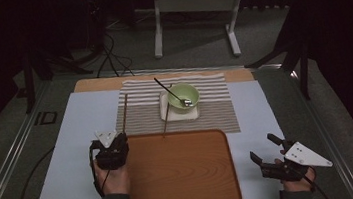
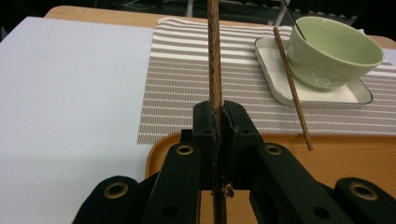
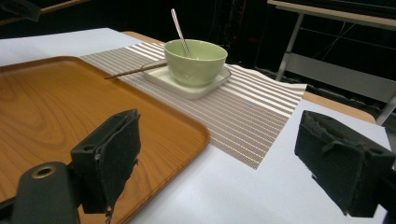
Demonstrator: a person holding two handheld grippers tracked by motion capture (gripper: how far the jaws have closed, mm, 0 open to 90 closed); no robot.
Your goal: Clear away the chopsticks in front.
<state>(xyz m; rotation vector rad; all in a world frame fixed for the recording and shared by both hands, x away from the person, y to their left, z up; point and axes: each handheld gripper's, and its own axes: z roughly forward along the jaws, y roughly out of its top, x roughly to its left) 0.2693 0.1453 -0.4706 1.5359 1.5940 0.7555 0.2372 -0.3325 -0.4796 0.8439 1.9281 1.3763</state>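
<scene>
Landmark: the wooden tray (image 1: 180,172), lying at the near middle of the bench (image 1: 68,142). Left tongs (image 1: 119,142) sit at the tray's far-left corner, clenched on a dark wooden chopstick (image 1: 124,113); in the left gripper view the stick (image 2: 214,56) runs straight out between the pressed pads, over the tray's far edge and across the striped mat (image 1: 141,116). Right tongs (image 1: 267,150) hover off the tray's right edge above bare bench, released, pads well apart with nothing between them (image 3: 233,158). Beyond the tray's far edge, on the mat, stands a white square dish (image 1: 166,112) carrying a green bowl (image 1: 184,97) with a spoon (image 1: 168,90) leaning out of it. A second chopstick (image 1: 166,118) lies with one end propped on the dish's left rim and the other end just over the tray's far edge. Tray surface itself bare. Open bench strip left of the tray; a narrower strip to its right, where the right tongs hang.
</scene>
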